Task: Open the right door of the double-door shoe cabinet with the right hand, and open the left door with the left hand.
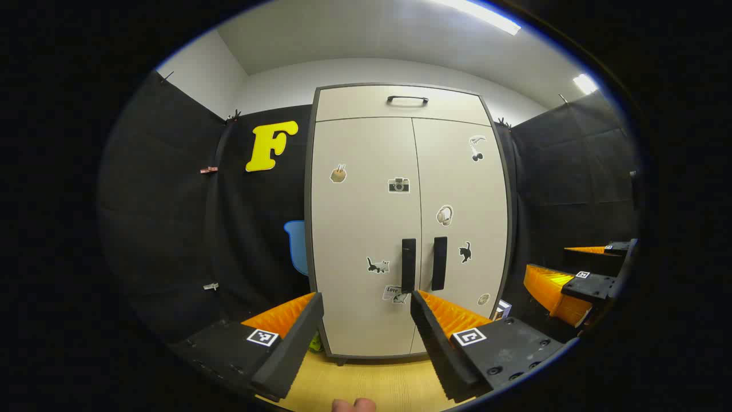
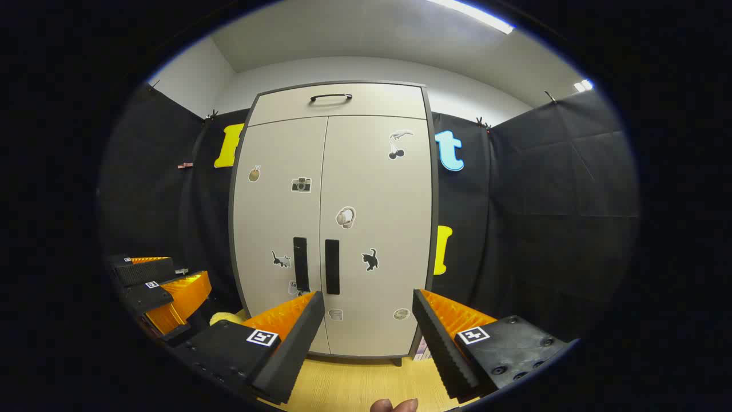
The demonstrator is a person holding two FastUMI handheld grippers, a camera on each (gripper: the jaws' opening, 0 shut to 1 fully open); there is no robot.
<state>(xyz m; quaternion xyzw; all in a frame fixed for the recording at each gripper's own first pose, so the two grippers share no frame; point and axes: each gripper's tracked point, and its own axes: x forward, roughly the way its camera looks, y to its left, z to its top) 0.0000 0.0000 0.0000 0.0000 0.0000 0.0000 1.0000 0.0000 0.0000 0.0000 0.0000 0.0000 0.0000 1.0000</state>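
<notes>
A tall beige shoe cabinet (image 1: 409,223) (image 2: 337,223) stands ahead with both doors closed. Its left door (image 1: 363,229) (image 2: 280,229) carries a black vertical handle (image 1: 408,265) (image 2: 300,263); its right door (image 1: 460,217) (image 2: 377,229) has a matching handle (image 1: 439,263) (image 2: 332,266). My left gripper (image 1: 366,300) is open and held short of the cabinet, low before the left door. My right gripper (image 2: 369,300) is open too, short of the right door. The right gripper also appears at the right edge of the left gripper view (image 1: 572,280), and the left gripper at the left edge of the right gripper view (image 2: 166,286).
A drawer with a black handle (image 1: 407,100) (image 2: 331,97) tops the cabinet. Stickers dot both doors. Black cloth walls close in on both sides. A yellow wooden floor (image 1: 366,383) lies in front. A small yellow object (image 2: 226,317) lies on the floor left of the cabinet.
</notes>
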